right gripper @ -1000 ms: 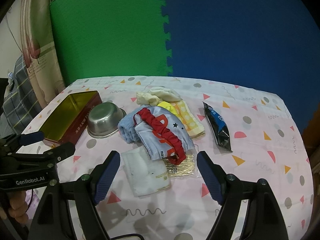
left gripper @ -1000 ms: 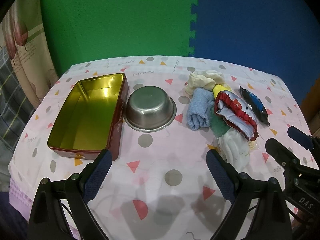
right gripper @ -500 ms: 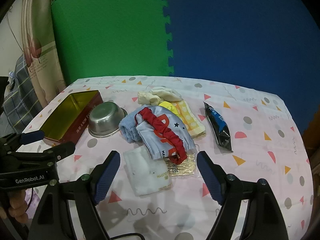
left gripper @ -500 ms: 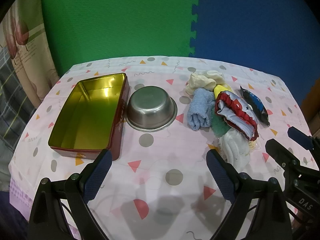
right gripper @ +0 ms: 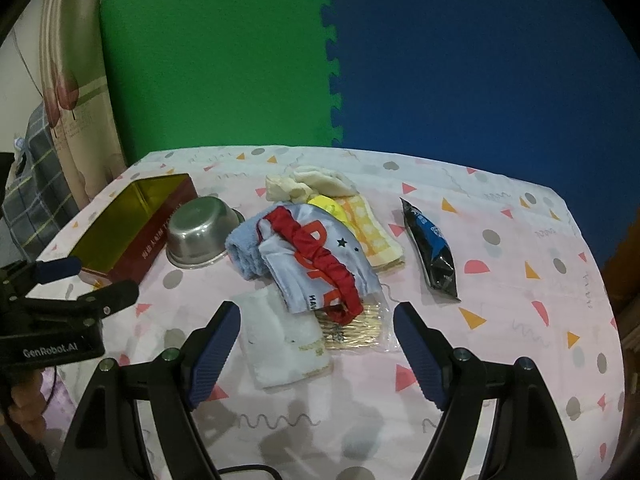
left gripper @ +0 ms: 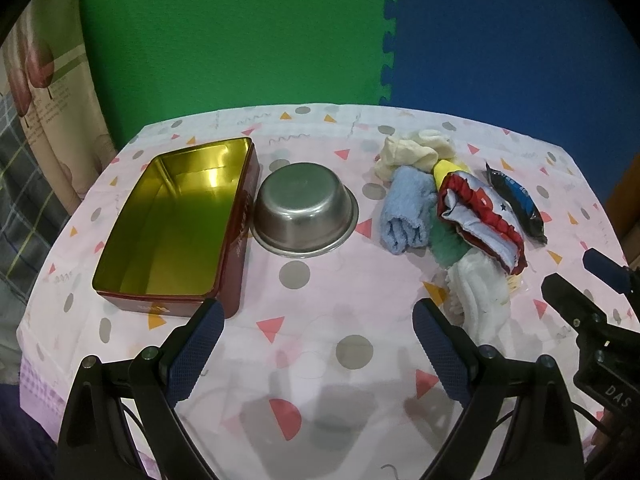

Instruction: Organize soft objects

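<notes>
A heap of soft items lies on the table's right half: a rolled light-blue towel, a silky blue cloth with a red ruffle, a cream cloth, a white folded cloth and a yellow patterned cloth. An open red tin with a gold inside stands at the left. My left gripper is open above bare tablecloth. My right gripper is open, just short of the white cloth.
A steel bowl sits between the tin and the heap. A black snack packet lies right of the heap. A clear packet of golden sticks pokes out under the cloths. Green and blue foam mats back the table.
Both views have shifted only slightly; the objects sit where they were and both grippers stay open.
</notes>
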`<state>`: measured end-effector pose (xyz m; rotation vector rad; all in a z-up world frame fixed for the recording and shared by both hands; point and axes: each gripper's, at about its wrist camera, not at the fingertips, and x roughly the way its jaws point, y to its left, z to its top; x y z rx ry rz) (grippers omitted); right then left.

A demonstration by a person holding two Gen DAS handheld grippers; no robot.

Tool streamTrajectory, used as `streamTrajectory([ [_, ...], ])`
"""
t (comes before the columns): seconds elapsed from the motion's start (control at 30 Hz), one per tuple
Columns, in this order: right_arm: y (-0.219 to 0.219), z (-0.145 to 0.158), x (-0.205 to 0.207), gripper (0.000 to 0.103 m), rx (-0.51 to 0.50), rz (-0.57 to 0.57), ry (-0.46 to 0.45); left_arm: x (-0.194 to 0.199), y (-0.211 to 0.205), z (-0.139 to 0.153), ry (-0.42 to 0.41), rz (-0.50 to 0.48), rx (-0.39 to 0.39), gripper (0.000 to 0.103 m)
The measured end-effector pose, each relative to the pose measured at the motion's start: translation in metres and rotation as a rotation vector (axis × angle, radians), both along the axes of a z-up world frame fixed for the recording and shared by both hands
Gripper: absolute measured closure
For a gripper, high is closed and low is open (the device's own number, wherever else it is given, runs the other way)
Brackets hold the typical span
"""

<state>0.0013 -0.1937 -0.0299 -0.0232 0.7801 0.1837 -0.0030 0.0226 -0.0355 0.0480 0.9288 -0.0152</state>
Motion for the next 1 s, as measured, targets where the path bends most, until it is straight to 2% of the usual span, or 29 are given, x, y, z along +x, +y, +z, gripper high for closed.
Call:
streamTrajectory([
  [0.27, -0.002, -0.011, 0.015, 0.022, -0.016, 0.034, 0.018, 0.009, -0.005, -0.010, 0.025, -0.017, 0.005, 0.009],
  [0.47, 0.001, -0.018, 0.044, 0.022, -0.009, 0.048, 0.044, 0.015, -0.011, -0.016, 0.042, -0.036, 0.013, 0.009],
  [0.77, 0.017, -0.035, 0.085, 0.022, -0.091, 0.077, 0.076, 0.024, -0.019, -0.028, 0.073, -0.062, 0.023, 0.009],
  [1.0, 0.019, -0.047, 0.108, 0.022, -0.076, 0.093, 0.099, 0.026, -0.026, -0.034, 0.087, -0.081, 0.028, 0.009],
])
